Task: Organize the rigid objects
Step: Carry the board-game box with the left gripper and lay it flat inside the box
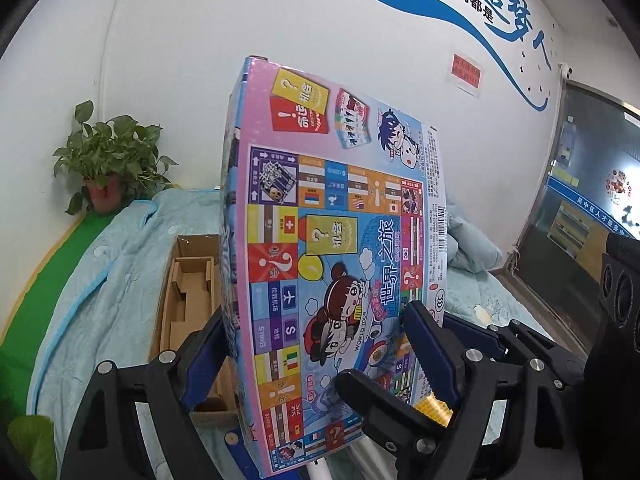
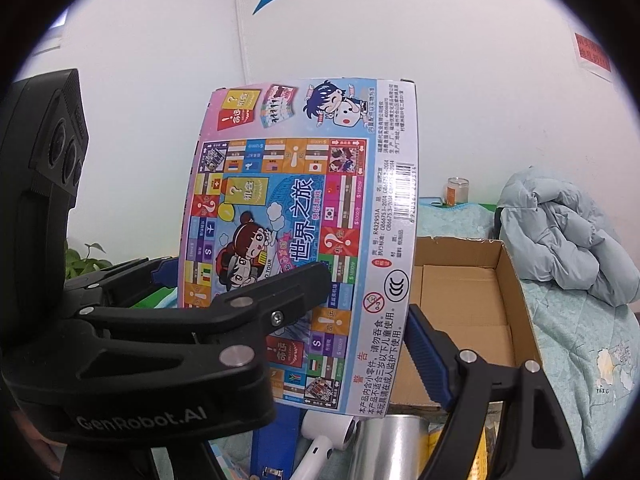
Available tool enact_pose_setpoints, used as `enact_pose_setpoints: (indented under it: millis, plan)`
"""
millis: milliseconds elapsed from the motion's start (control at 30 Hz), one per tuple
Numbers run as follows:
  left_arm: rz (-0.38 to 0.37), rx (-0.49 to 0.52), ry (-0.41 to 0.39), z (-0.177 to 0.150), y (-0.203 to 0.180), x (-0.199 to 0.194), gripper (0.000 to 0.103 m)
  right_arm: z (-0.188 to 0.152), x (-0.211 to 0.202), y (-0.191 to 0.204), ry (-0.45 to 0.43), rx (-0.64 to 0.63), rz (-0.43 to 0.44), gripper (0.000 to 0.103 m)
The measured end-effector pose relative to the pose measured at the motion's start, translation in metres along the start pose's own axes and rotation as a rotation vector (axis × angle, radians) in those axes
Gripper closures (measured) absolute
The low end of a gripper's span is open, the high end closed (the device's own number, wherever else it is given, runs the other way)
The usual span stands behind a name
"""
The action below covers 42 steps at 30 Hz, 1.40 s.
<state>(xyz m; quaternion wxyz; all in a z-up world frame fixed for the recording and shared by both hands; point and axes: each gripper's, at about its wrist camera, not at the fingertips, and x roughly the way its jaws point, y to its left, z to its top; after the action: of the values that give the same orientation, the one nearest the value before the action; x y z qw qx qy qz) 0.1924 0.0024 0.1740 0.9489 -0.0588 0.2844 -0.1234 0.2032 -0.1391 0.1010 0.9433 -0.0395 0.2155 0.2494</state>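
A flat, colourful board game box is held upright in the air with its printed face towards both cameras. My left gripper is shut on its lower part, one blue pad on the face and the other finger behind the box. In the right wrist view the left gripper reaches in from the left. My right gripper clamps the box's right edge. Its right pad sits against that edge. Its other finger lies across the face and is hidden in its own view.
An open cardboard box lies on a bed with a light blue quilt, behind the held box. A potted plant stands by the wall. A puffy jacket is heaped at right. A white hair dryer and silver cylinder lie below.
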Motion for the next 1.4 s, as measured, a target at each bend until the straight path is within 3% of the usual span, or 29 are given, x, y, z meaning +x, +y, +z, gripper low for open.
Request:
enact_pose_setpoints:
  millis: [300, 533, 1133, 1400]
  plan:
    - [-0.019, -0.005, 0.041, 0.027, 0.019, 0.049, 0.020, 0.012, 0.023, -0.006, 0.044, 0.019, -0.018, 0.024]
    - [-0.010, -0.023, 0.081, 0.024, 0.029, 0.079, 0.020, 0.012, 0.044, -0.007, 0.089, 0.023, -0.008, 0.024]
    - [0.004, -0.093, 0.274, -0.031, 0.076, 0.188, 0.020, -0.030, 0.108, -0.016, 0.303, 0.096, 0.021, 0.024]
    - [0.026, -0.116, 0.362, -0.062, 0.090, 0.227, 0.028, -0.053, 0.132, -0.026, 0.420, 0.145, 0.052, 0.024]
